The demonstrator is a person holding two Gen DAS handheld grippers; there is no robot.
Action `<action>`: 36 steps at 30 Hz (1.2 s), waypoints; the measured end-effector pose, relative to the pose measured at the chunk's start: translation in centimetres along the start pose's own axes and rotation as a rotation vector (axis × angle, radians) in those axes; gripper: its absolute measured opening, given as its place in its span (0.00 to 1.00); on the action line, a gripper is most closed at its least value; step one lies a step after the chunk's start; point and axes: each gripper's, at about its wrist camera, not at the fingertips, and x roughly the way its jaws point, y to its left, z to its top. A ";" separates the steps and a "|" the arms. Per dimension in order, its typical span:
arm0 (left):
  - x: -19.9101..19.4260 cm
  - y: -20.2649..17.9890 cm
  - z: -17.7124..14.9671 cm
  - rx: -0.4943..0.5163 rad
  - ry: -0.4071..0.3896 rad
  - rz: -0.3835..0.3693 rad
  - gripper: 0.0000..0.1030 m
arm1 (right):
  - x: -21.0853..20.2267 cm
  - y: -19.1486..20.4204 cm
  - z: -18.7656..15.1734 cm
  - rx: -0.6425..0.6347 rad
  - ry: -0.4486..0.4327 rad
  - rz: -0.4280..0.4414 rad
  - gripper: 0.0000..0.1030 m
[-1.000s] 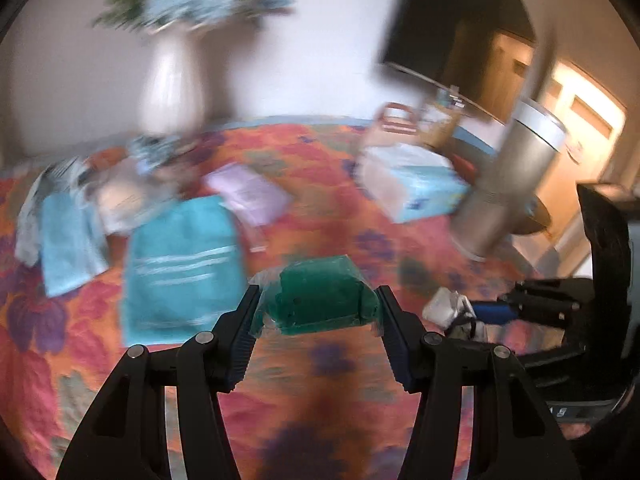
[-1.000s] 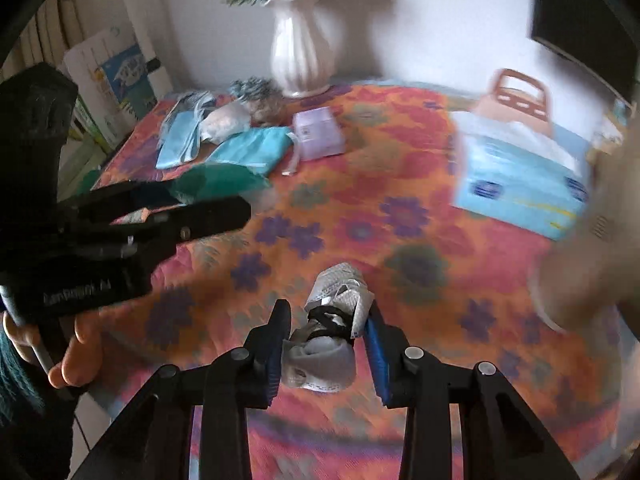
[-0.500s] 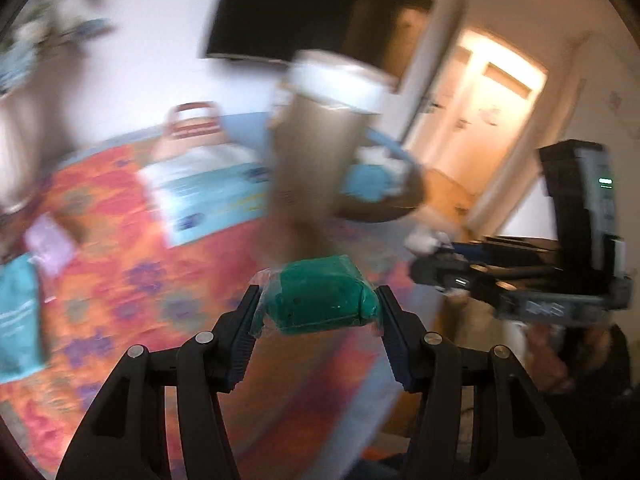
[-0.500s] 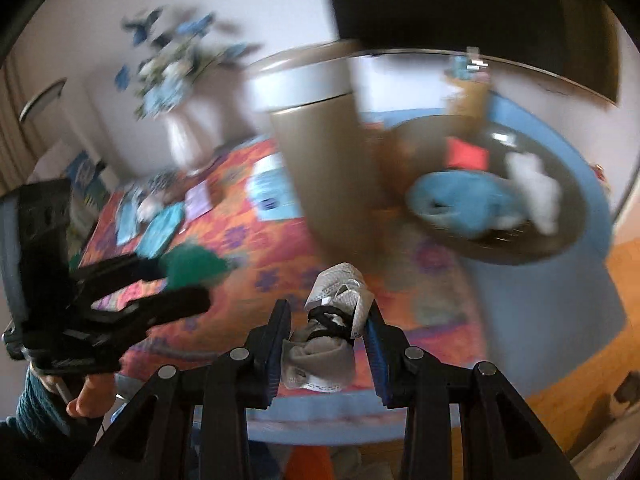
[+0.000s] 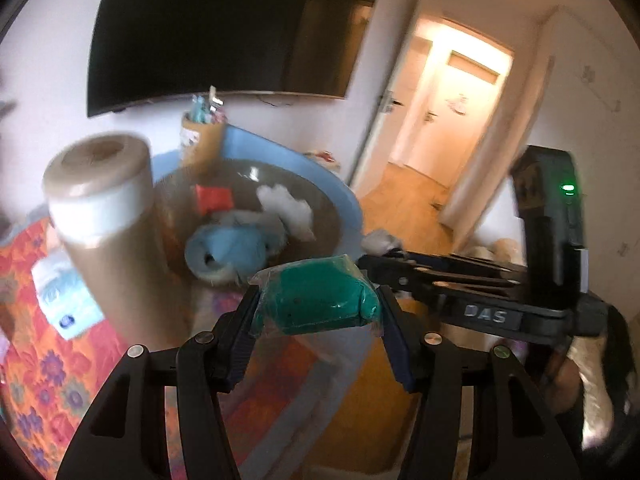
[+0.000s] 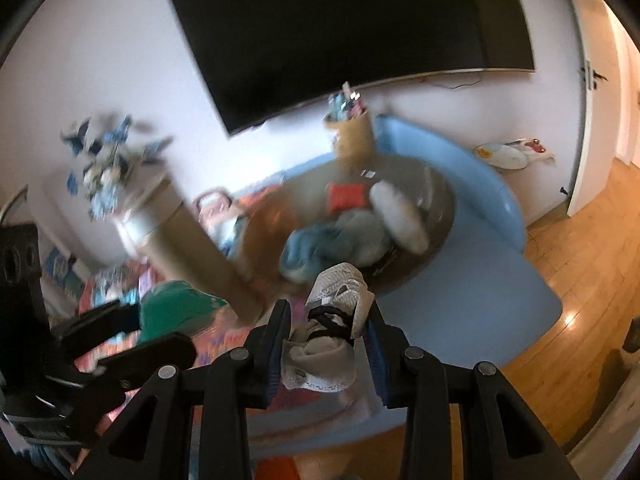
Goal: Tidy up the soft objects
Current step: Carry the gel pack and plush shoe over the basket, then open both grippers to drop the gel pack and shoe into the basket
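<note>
I find the left hand-held gripper point(image 5: 318, 312) narrowed onto a green plastic-wrapped bundle point(image 5: 316, 300), pinched between both pads and held in the air above the table edge point(image 5: 352, 204). The right hand-held gripper point(image 6: 326, 340) is clamped on a rolled grey-and-white cloth point(image 6: 332, 332), likewise off the surface. Ahead of both sits a dark round basket point(image 6: 444, 208) holding a blue fluffy item point(image 5: 228, 244), something white and a red piece; blur prevents finer identification. A tall brown cylinder point(image 5: 116, 232) stands just beside the basket.
</note>
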 end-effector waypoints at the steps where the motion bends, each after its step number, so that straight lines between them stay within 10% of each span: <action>1: 0.5 -0.2 0.5 -0.002 -0.008 0.030 0.52 | 0.1 -0.5 0.6 0.012 -0.010 0.000 0.34; 8: 5.2 -0.4 3.2 -0.049 -0.071 0.294 0.52 | 4.1 -3.6 8.5 0.071 -0.051 0.057 0.34; 18: 12.2 -0.7 3.8 -0.006 -0.097 0.642 0.52 | 17.3 -0.9 14.7 -0.112 0.219 0.193 0.35; 21: 12.7 -0.6 3.7 0.028 -0.121 0.730 0.70 | 18.8 -0.8 14.8 -0.131 0.274 0.110 0.55; 24: 12.3 -1.1 3.3 0.060 -0.135 0.724 0.85 | 17.6 -1.6 14.8 -0.137 0.241 0.106 0.56; 36: 4.5 -6.4 0.0 0.170 -0.176 0.515 0.86 | 6.9 -1.8 11.0 -0.106 0.102 0.111 0.59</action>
